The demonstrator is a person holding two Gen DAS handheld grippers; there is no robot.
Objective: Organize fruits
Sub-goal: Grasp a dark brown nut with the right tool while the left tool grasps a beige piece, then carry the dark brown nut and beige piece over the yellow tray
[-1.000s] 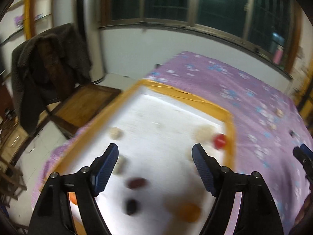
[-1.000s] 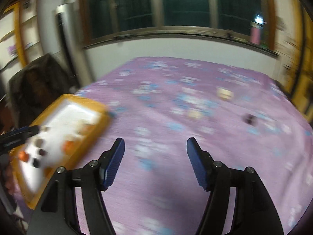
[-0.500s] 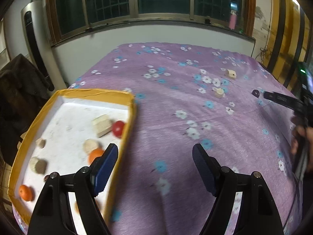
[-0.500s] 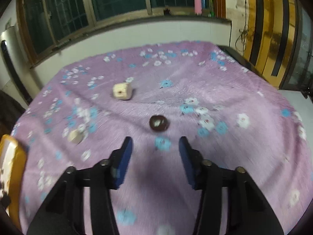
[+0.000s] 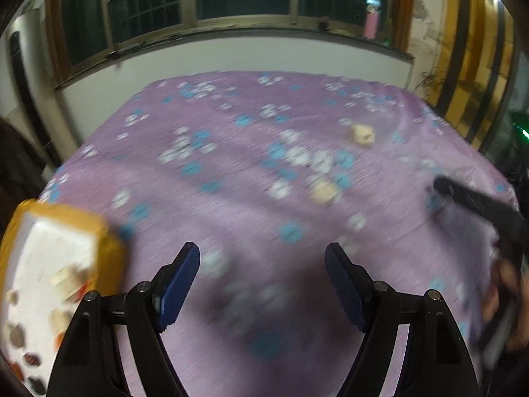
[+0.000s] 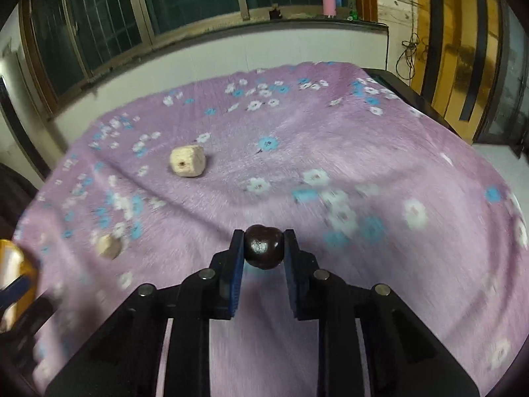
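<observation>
Dark, glossy fruit [image 6: 263, 247] sits pinched across its middle in the right gripper [image 6: 263, 248]; small, light, probably slippery. Left gripper [image 5: 263, 258] gapes empty near the tray [image 5: 109, 251] at the bedspread's [image 5: 264, 132] left edge.

Left gripper [image 5: 263, 264] wide apart over the purple cloth [image 5: 251, 198].
I see the tray [image 5: 109, 241] at lower left with blurred fruit pieces in it — two pale chunks [image 5: 363, 135] lie well apart on the cloth, and the right gripper [image 5: 476, 201] reaches in from the right edge.
</observation>
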